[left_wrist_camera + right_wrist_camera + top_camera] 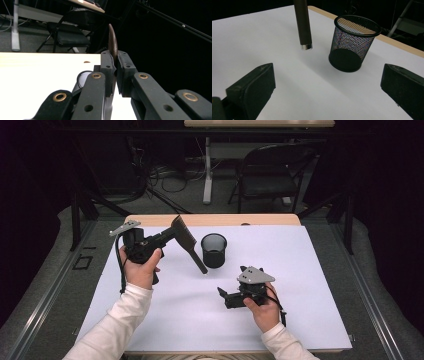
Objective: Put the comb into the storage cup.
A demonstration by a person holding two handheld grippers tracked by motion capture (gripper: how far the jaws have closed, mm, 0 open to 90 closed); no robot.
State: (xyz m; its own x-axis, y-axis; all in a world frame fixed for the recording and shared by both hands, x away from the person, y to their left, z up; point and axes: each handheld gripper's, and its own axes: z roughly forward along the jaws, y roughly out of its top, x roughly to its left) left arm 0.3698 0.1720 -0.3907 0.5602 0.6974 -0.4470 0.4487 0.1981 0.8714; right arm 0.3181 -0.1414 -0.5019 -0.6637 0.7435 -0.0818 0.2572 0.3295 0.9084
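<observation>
Over white table [300,285], left claw [114,62] pinches brush [187,242]

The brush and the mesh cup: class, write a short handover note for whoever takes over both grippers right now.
Left gripper: shut on the brush, gripped at its bristle end, handle slanting down, tip off the table.
Right gripper: open, low over the white sheet, facing the mesh cup.
Mesh cup: upright, looks empty.
Done: brush lifted.
Left, probably: stand the brush in the cup.
</observation>
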